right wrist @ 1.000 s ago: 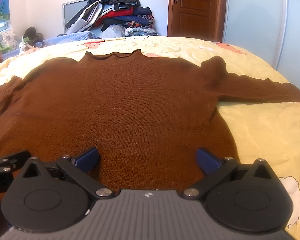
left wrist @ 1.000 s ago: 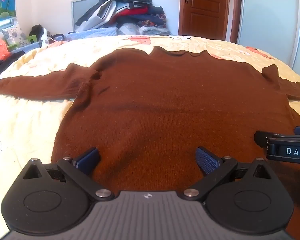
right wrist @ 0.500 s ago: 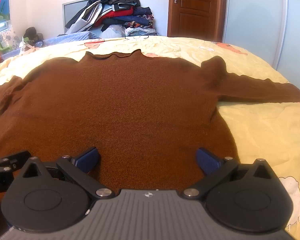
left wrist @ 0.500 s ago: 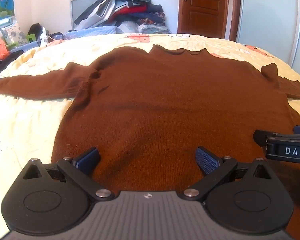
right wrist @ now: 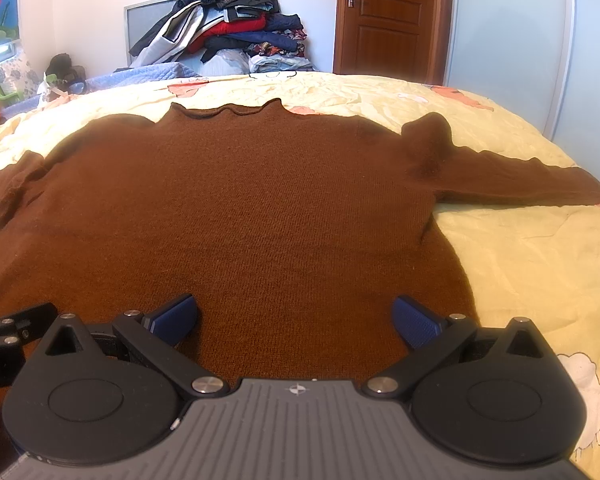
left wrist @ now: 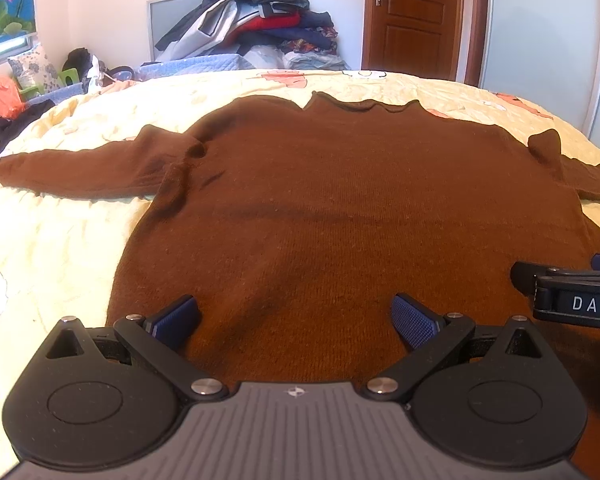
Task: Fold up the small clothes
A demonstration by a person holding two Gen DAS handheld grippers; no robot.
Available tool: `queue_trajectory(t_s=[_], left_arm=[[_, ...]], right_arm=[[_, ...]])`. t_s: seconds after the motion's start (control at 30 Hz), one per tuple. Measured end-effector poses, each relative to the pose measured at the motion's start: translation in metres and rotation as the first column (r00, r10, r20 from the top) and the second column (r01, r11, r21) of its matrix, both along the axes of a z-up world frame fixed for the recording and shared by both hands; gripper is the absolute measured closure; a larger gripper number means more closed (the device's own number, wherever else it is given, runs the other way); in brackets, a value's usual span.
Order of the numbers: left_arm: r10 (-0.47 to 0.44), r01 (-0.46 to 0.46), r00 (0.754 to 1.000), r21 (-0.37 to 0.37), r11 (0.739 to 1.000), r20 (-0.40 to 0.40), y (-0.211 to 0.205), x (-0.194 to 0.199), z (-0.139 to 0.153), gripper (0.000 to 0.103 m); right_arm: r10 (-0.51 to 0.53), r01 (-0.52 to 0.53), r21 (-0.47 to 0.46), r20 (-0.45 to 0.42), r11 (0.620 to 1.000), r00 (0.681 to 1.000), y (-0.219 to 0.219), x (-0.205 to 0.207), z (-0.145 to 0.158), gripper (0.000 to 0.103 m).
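A dark brown, fine-knit long-sleeved sweater (left wrist: 340, 208) lies flat and face-up on a bed covered by a pale yellow, wrinkled cotton sheet (left wrist: 52, 240) printed with pink and white cartoon shapes. Its rolled collar points to 12 o'clock and its sleeves stretch toward 9 and 3 o'clock.

The left gripper (left wrist: 295, 318) hangs over the hem near its left side, jaws spread wide, blue textured pads (left wrist: 410, 320) holding nothing. The right gripper (right wrist: 296, 318) is likewise wide open and empty above the hem toward the right.

Only the left wrist view shows the whole left sleeve, with a small pucker at the armpit; only the right wrist view shows the full right sleeve and a white sheep print (right wrist: 584, 376) at 4 o'clock.

Beyond the bed, at 12 o'clock, a heap of mixed clothes (right wrist: 228, 28) leans on a white wall beside a brown panelled wooden door (right wrist: 388, 16).
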State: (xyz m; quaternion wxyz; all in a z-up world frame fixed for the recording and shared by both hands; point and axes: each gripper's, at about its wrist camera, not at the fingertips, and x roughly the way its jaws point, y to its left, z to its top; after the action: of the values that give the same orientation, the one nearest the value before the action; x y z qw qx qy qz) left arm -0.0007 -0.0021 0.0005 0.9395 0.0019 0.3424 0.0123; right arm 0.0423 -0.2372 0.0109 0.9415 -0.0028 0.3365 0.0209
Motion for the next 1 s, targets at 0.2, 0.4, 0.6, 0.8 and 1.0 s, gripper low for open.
queue_trajectory(t_s=[0.2, 0.4, 0.6, 0.8, 1.0], left_arm=[[-0.001, 0.001, 1.0, 0.01, 1.0, 0.003, -0.002, -0.001, 0.0, 0.0], [0.001, -0.001, 1.0, -0.001, 1.0, 0.002, -0.001, -0.001, 0.0, 0.0], [-0.001, 0.001, 1.0, -0.003, 1.0, 0.002, -0.002, -0.001, 0.0, 0.0], [0.001, -0.001, 1.0, -0.002, 1.0, 0.003, -0.001, -0.001, 0.0, 0.0], [0.0, 0.0, 1.0, -0.005, 1.0, 0.003, -0.001, -0.001, 0.0, 0.0]], right_arm=[[0.001, -0.001, 0.006, 0.001, 1.0, 1.0, -0.004, -0.002, 0.002, 0.0], [0.0, 0.0, -0.001, 0.0, 1.0, 1.0, 0.003, 0.001, 0.0, 0.0], [0.0, 0.0, 0.0, 0.0, 1.0, 1.0, 0.003, 0.002, 0.001, 0.0], [0.0, 0.0, -0.001, 0.0, 1.0, 1.0, 0.003, 0.001, 0.0, 0.0], [0.0, 0.0, -0.002, 0.001, 1.0, 1.0, 0.003, 0.001, 0.0, 0.0]])
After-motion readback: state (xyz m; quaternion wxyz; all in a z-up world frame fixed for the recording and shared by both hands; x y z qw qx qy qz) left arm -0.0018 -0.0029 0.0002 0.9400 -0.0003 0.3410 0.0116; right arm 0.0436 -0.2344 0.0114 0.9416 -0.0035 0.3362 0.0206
